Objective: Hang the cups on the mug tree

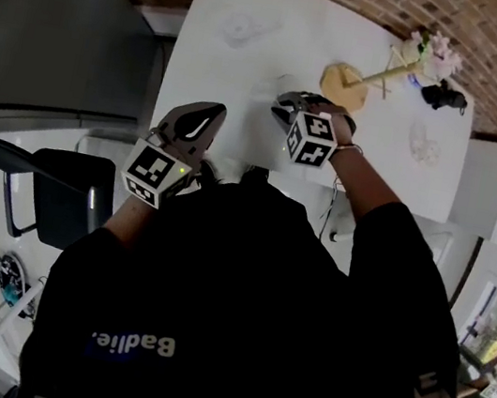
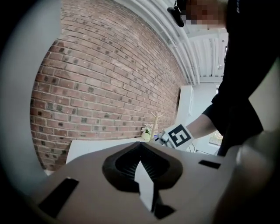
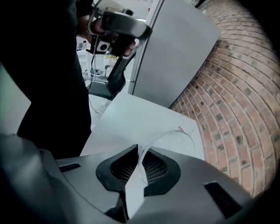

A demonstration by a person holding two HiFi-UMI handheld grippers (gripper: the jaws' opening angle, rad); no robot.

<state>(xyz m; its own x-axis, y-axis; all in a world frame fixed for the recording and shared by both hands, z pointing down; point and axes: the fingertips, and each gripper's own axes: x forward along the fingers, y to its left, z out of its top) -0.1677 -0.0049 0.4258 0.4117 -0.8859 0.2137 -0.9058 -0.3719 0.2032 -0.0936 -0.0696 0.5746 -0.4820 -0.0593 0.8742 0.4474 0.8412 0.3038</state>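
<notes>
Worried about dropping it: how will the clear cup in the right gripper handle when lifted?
The cup looks thin and see-through, so probably light yet slippery. The right gripper pinches only its rim, so it may swing.

White lettering, roughly "Badlie", stands on the person's black shirt [image 1: 262, 282].

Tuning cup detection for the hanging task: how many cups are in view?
3, all clear glass. Held cup in the right gripper; far-left cup and right-edge cup on the table. Faint, so more may go unseen.
</notes>
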